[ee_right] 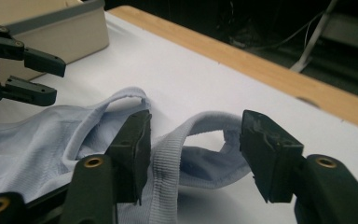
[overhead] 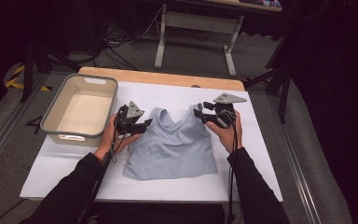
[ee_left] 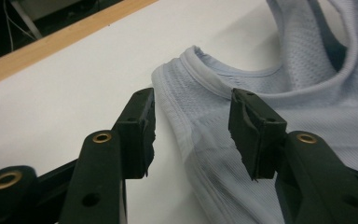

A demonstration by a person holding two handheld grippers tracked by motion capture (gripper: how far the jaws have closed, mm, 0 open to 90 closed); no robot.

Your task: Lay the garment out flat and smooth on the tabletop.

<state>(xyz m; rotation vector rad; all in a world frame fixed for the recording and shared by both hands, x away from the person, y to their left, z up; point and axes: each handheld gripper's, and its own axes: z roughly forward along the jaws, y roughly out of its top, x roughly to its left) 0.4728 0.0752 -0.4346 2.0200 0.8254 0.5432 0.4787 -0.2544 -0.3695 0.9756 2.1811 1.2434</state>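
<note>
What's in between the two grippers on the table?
The light blue tank top lies flat on the white table between the left gripper and the right gripper. The high view shows each gripper at a shoulder strap.

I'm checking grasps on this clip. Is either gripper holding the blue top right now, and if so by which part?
Neither holds it. The left gripper is open over the blue top at its armhole edge; the right gripper is open around a shoulder strap.
</note>
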